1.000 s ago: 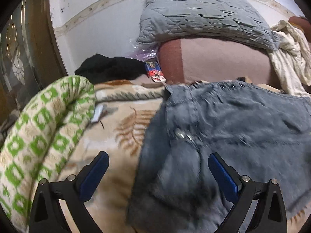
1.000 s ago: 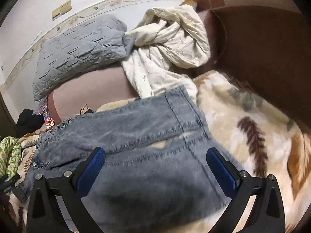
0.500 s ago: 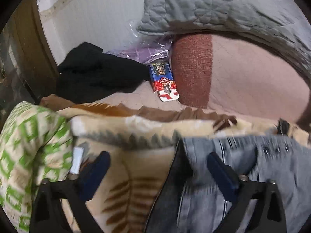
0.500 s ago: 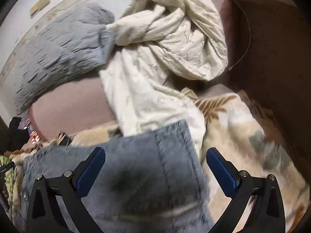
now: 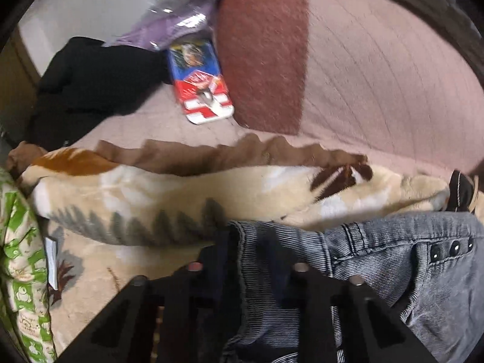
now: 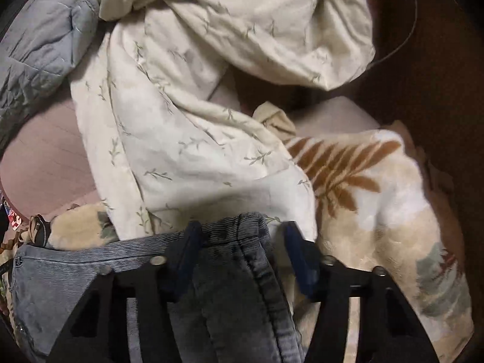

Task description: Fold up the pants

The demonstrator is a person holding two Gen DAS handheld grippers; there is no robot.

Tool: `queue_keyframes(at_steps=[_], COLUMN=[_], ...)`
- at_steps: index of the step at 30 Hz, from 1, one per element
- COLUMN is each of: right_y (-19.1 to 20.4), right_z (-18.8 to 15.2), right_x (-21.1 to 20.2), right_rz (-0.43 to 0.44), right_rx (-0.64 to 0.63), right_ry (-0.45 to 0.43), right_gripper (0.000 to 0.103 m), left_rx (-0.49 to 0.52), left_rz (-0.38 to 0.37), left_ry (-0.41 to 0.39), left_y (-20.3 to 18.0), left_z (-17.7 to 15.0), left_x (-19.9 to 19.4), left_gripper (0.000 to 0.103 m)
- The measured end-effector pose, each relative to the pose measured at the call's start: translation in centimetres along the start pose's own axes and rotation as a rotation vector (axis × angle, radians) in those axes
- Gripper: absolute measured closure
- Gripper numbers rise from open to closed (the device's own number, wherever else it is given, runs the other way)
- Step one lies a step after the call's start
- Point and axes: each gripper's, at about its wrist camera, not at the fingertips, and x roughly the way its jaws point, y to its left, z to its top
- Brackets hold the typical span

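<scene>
Grey-blue jeans [image 5: 393, 266] lie flat on a leaf-patterned blanket [image 5: 181, 193], waistband at the far edge. My left gripper [image 5: 251, 248] is at the waistband's left corner. Its jaws are closing and stand narrow, with the denim corner pinched between the pads. In the right wrist view the jeans [image 6: 230, 302] run under my right gripper [image 6: 239, 236] at the waistband's right corner. Those jaws are closing too. The denim sits between them, and a gap shows beside the right pad [image 6: 293, 248].
A pink cushion [image 5: 378, 75] rises behind the blanket. Black clothing [image 5: 90, 84] and a blue-red packet [image 5: 199, 81] lie at the back left, a green-white roll [image 5: 18, 257] at the left. A cream sheet [image 6: 196, 106] and grey quilt [image 6: 39, 36] crowd the waistband's far side.
Both grippers have travelled forward over the jeans to the waistband edge and tipped downward. Both pairs of jaws have narrowed from wide open, the left far more than the right.
</scene>
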Motion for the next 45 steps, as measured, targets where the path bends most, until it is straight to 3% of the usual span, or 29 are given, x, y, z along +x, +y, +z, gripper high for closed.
queue_keyframes(at_steps=[1,2,3,4,9,21,28,35,42,45], right_y=[-0.1,0.0,0.0,0.1,-0.7,-1.0,-3.0,-7.1,-10.4,-10.7], right_z=[-0.1,-0.1,-0.2,-0.3,-0.8,-2.6,-6.5,-13.1,-19.9,-21.5], right_x=[0.5,0.7,0.8,0.7,-1.6,-12.4,-17.4,-22.2,-24.1,-22.4], right_rz=[0.002,-0.001,-0.007,-0.011,0.03,0.144,0.171,0.182,0.207,0.303], right_rx=[-0.003,-0.004,-0.011,-0.017,0.002,0.097,0.12,0.166,0.202,0.275], right_ry=[0.008,0.011,0.001,-0.012,-0.073,-0.209,-0.227,-0.245,-0.185,-0.09], right_gripper=[0.068,0.071,0.083,0.086,0.088,0.094,0.094,0.099,0.095,0.094], left_rx=[0.005,0.007,0.008,0.009,-0.016,-0.007,-0.019,-0.043,-0.044,-0.088], left_rz=[-0.003,-0.01,-0.011,-0.01,-0.055,-0.249,-0.319,-0.346,-0.346,-0.335], left_ry=[0.009,0.01,0.008,0.005,-0.077,-0.245,-0.288,-0.3,-0.212,-0.206], left_y=[-0.3,-0.4,-0.5,-0.6,0.7,4.6,6.7,9.5,9.4,9.2], left_z=[0.0,0.0,0.1,0.1,0.1,-3.2,-9.7,-18.5,-28.3,-30.3], left_x=[0.2,0.3,0.3,0.1,-3.2,-17.3,-23.6,-26.4,-24.3,-22.7], left_gripper=[0.096,0.098,0.099,0.099,0.099,0.099,0.099,0.099,0.099,0.1])
